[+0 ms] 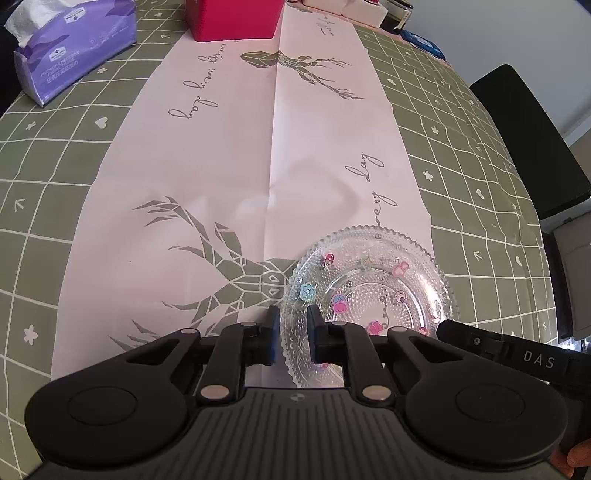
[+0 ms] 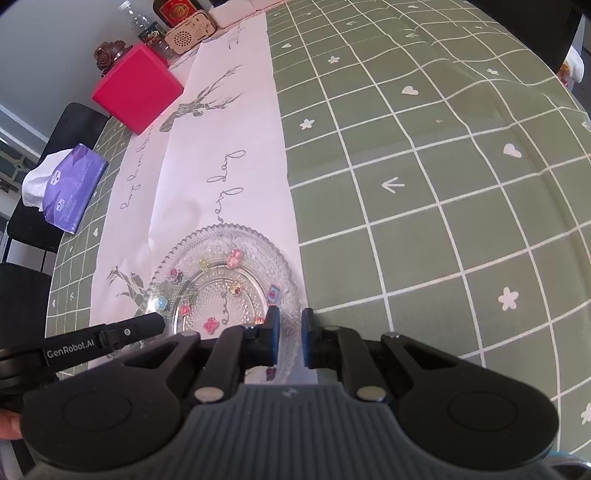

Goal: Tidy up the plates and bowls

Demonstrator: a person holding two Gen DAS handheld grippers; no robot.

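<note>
Both wrist views, one moment. My left hand-held gripper [image 1: 291, 325] straddles the scalloped rim of the clear glass plate [image 1: 373, 291] on its left edge; one pad sits outside the rim, the other over the beaded inner slope. My right hand-held gripper [image 2: 290, 328] does the same on the opposite, right edge of that plate [image 2: 221, 280]. Each pair of jaws is closed almost fully, with only the thin glass rim between the pads, so I judge both to be gripping the plate rather than standing clear of it.

The plate lies flat on the pale runner [image 1: 266, 155] printed with grey stags and script, which covers the middle of the bench [image 2: 424, 166] under a green checked cloth. The plate is round, so it has no long axis; the relation that matters is that my two grips face each other across its width, and the plate lies straight ahead and below both fingers. Neither hand is nearer than the other. A lift would have to be level and shared, since an uneven rise would tilt the smooth glass in the pads.

Well beyond the plate stand a pink box [image 2: 138, 88] and a purple tissue pack [image 1: 74, 48]; a small radio [image 2: 190, 31] sits at the far end. A black chair [image 1: 532, 136] stands beside the bench. Nothing lies close around the plate. No bowl is in view.
</note>
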